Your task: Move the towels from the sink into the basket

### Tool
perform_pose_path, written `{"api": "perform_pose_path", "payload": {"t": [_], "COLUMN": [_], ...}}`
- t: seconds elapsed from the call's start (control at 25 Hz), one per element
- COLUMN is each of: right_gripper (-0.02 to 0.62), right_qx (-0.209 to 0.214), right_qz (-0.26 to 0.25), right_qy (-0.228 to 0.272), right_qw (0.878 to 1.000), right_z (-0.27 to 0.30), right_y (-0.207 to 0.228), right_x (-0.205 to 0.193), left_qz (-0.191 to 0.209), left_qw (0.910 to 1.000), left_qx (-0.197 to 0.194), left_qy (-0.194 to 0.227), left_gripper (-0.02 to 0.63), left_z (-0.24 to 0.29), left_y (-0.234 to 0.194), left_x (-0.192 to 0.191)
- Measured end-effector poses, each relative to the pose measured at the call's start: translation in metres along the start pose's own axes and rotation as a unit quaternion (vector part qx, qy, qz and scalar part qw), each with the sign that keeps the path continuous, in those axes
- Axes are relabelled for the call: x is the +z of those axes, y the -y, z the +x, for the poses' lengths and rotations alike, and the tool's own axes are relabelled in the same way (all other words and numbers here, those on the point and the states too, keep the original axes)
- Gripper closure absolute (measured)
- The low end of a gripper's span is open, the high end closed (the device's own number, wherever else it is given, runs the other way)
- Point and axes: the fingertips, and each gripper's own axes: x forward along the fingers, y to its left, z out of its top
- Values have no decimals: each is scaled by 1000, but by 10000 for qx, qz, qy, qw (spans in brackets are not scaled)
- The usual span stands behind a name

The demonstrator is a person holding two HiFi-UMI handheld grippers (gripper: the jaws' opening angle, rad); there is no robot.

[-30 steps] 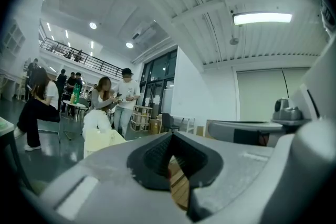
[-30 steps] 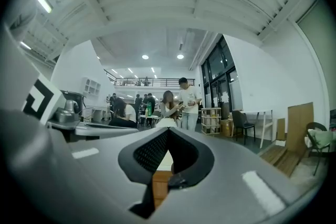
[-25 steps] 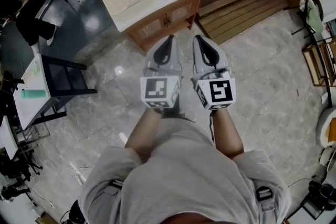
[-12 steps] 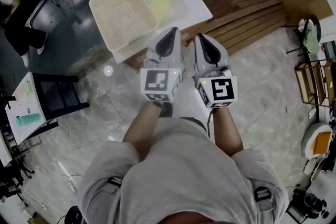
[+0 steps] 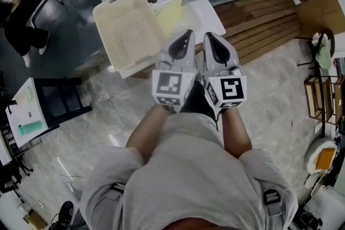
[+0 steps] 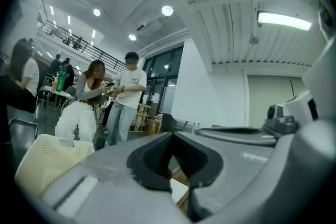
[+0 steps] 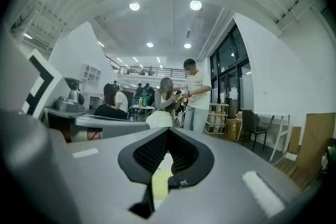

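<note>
Left gripper (image 5: pixel 187 36) and right gripper (image 5: pixel 209 38), both clenched on nothing, at centre frame; cream basket (image 5: pixel 102 29) and yellow towel (image 5: pixel 171 13) lie upper centre.

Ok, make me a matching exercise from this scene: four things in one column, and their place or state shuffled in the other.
Things:
1. basket
2. yellow towel
3. right gripper
4. wooden planks

Place or state:
A. lying in the sink
B. shut, holding nothing
C. on the floor, right of the counter
D. on the counter, left of the sink

Pairs: 1-D, 2-A, 3-B, 4-C.
</note>
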Motion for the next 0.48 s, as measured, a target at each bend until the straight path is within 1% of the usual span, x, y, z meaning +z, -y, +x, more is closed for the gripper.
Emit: {"api": "perform_pose_path", "payload": {"t": [0.12,0.2,0.36,0.48], "right_gripper": [589,589,589,589], "right_qx": [167,353,863,1175], "right_qz": [0,-14,-45,9], "right_qy": [-71,-111,-356,-574], "right_qw": [9998,9993,9956,9914], "right_z": [30,55,114,151], "right_y": [22,38,73,102], "right_x": [-13,-21,-41,-58], "left_qz": [-75,-126,-243,-241], "left_qw": [9999,9995,9967,9931], "left_qx": [130,273,669,972], "left_qy": [-58,-136,-399,-608], "left_gripper": [584,586,586,586], "left_z": [31,58,119,158], "left_y": [-10,-20,-44,-59], "left_x": [-11,-22,-44,-57]}}
